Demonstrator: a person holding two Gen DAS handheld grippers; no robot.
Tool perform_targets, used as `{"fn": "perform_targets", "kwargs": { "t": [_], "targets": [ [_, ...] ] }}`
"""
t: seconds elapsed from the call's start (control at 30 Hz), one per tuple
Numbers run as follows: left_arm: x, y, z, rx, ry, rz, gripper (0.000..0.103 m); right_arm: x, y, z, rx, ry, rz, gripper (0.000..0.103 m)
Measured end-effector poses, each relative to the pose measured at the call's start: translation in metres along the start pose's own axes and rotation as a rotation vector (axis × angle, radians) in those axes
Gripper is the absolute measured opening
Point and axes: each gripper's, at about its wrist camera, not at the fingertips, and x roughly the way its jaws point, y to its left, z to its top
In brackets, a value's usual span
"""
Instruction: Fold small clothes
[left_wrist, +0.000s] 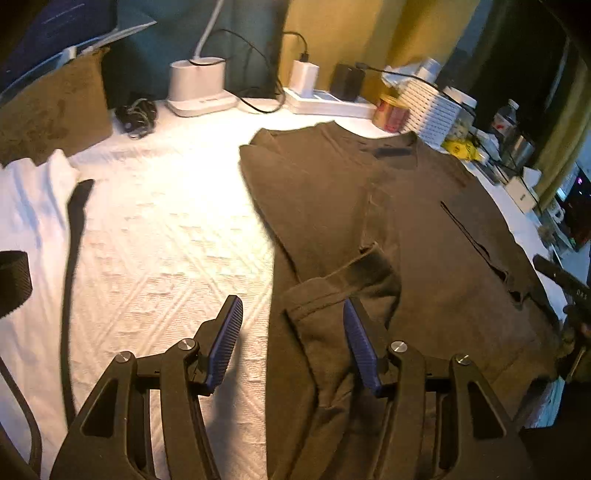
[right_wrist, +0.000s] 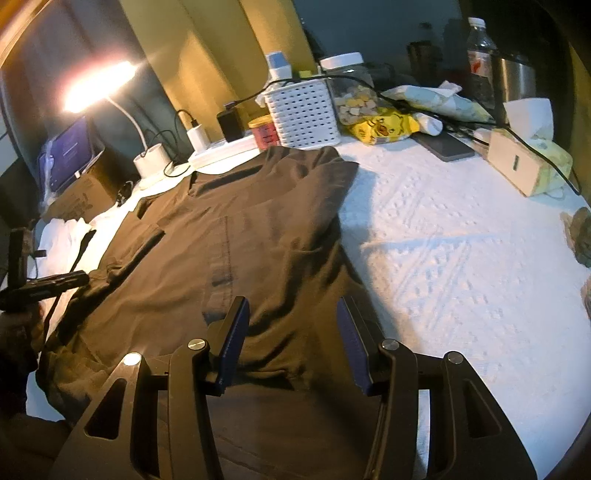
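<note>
Both sets of fingers are wide open and hold nothing. On the left gripper (left_wrist: 293, 345), one blue pad (left_wrist: 225, 343) is over the white table cover (left_wrist: 166, 240) and the other is over the folded-in sleeve (left_wrist: 343, 284) of the brown shirt (left_wrist: 424, 229). The right gripper (right_wrist: 291, 343) hangs over the near edge of the same shirt (right_wrist: 240, 240), close to its right side. The shirt lies flat on the table, neck end far away by the white basket (right_wrist: 304, 110) and the red can (right_wrist: 264, 133). I think the folding has only just begun. The left sleeve looks tucked in across the body, and the far right shoulder looks turned over a little too. The long body of the shirt is still spread out, so it looks like the sides and the bottom still need to be folded up. A white cloth (left_wrist: 26, 206) lies off to the left, and I cannot tell if it is folded yet.
</note>
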Motion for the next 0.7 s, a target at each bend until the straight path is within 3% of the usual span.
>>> {"fn": "perform_targets", "kwargs": {
  "t": [0.03, 0.13, 0.2, 0.33, 0.5, 0.57, 0.67, 0.7],
  "targets": [
    [0.001, -0.002, -0.001, 0.011, 0.001, -0.016, 0.036, -0.001, 0.001, 0.000, -0.003, -0.002, 0.001, 0.052],
    [0.000, -0.011, -0.004, 0.054, -0.001, -0.022, 0.022, -0.003, 0.002, -0.001, -0.002, -0.004, -0.002, 0.052],
    [-0.003, -0.018, -0.004, 0.075, -0.016, -0.026, 0.006, -0.005, 0.002, -0.002, 0.001, -0.004, -0.005, 0.052],
    [-0.010, -0.033, -0.006, 0.136, -0.038, -0.021, 0.005, -0.009, 0.002, -0.005, 0.003, -0.009, -0.007, 0.052],
    [-0.019, -0.062, -0.014, 0.211, -0.034, -0.128, 0.005, -0.011, 0.000, -0.008, 0.005, -0.014, -0.004, 0.052],
    [-0.015, -0.074, -0.019, 0.254, 0.004, -0.155, 0.005, -0.011, -0.001, -0.009, 0.007, -0.015, -0.003, 0.052],
    [-0.007, -0.082, -0.022, 0.288, 0.053, -0.096, 0.007, -0.012, -0.003, -0.010, 0.011, -0.016, -0.002, 0.052],
    [-0.009, -0.085, -0.021, 0.298, 0.054, -0.102, 0.011, -0.012, -0.005, -0.010, 0.014, -0.016, -0.002, 0.052]
  ]
}}
